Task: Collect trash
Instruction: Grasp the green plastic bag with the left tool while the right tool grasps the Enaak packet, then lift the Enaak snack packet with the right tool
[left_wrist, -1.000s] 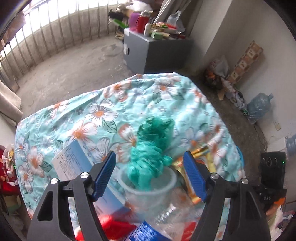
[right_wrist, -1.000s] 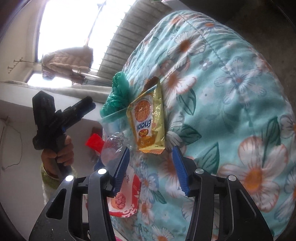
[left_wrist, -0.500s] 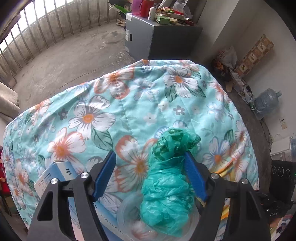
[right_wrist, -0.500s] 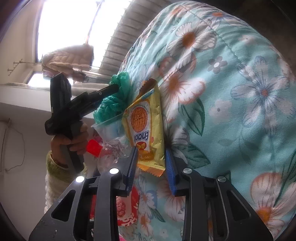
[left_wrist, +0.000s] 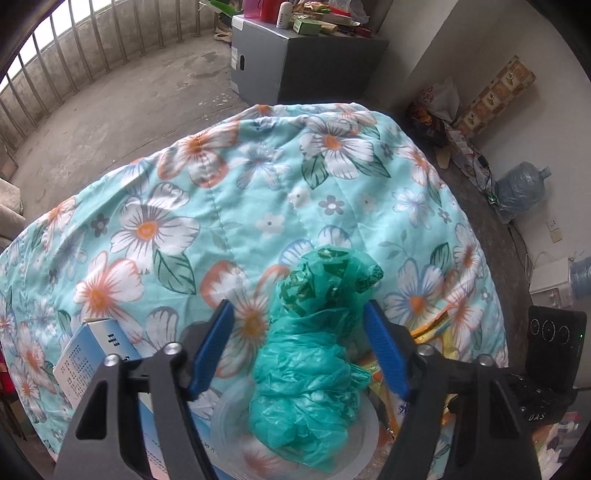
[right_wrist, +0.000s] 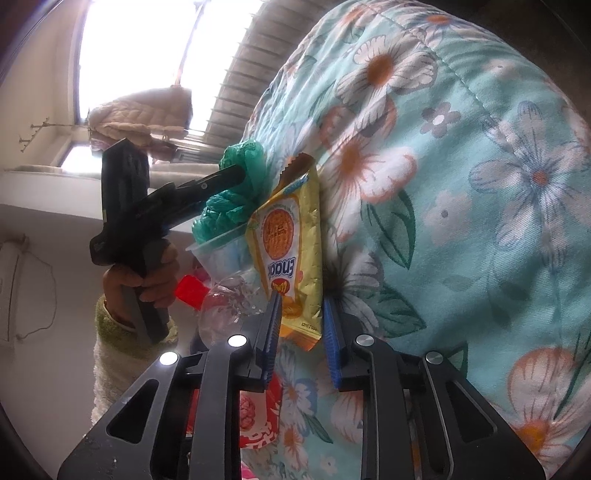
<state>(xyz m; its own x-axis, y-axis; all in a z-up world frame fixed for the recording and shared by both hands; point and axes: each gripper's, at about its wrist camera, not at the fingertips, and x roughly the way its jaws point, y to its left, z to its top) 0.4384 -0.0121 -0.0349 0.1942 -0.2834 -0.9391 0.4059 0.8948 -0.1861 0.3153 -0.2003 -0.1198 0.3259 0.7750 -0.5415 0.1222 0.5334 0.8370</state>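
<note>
Floral quilt, left tongs closing, apparently loose, around green bag (right view only), right tongs closing on snack packet

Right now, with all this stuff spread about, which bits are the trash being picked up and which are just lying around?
Part of the job:
- green plastic bag, crumpled in the clear plastic cup, between the left gripper's open jaws
- yellow snack packet, its lower end between the right gripper's narrowed jaws
- clear bottle with red cap

Just lying about:
- floral quilt
- grey cabinet
- water jug
</note>
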